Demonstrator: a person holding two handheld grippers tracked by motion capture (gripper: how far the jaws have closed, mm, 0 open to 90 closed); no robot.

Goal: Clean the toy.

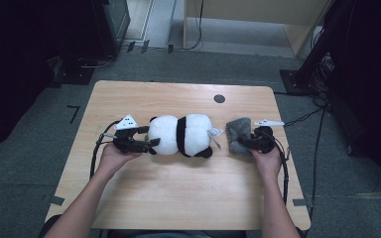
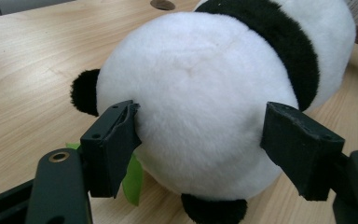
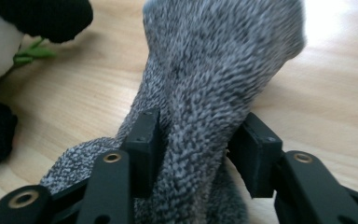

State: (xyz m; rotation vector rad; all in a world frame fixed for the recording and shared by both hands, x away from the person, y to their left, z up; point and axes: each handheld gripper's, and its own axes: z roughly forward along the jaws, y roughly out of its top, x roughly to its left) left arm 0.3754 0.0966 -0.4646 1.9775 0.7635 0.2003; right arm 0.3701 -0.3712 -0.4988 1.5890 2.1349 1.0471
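A black-and-white plush panda [image 1: 181, 134] lies on its side mid-table. My left gripper [image 1: 151, 139] is at its left end, and in the left gripper view [image 2: 200, 135] both pads touch the sides of the round white head [image 2: 196, 93], shut on it. A grey fuzzy cloth [image 1: 238, 130] lies right of the panda. My right gripper [image 1: 242, 141] reaches it from the right. A raised fold of the cloth [image 3: 214, 70] fills the gap between that gripper's [image 3: 196, 149] pads, which press on it.
The wooden table [image 1: 178, 188] has a dark round hole [image 1: 219, 98] near its far edge. A green leaf [image 2: 131, 182] sticks out under the panda's head, and a white tag [image 1: 215, 135] hangs at its right end. Dark equipment and cables stand on the floor around the table.
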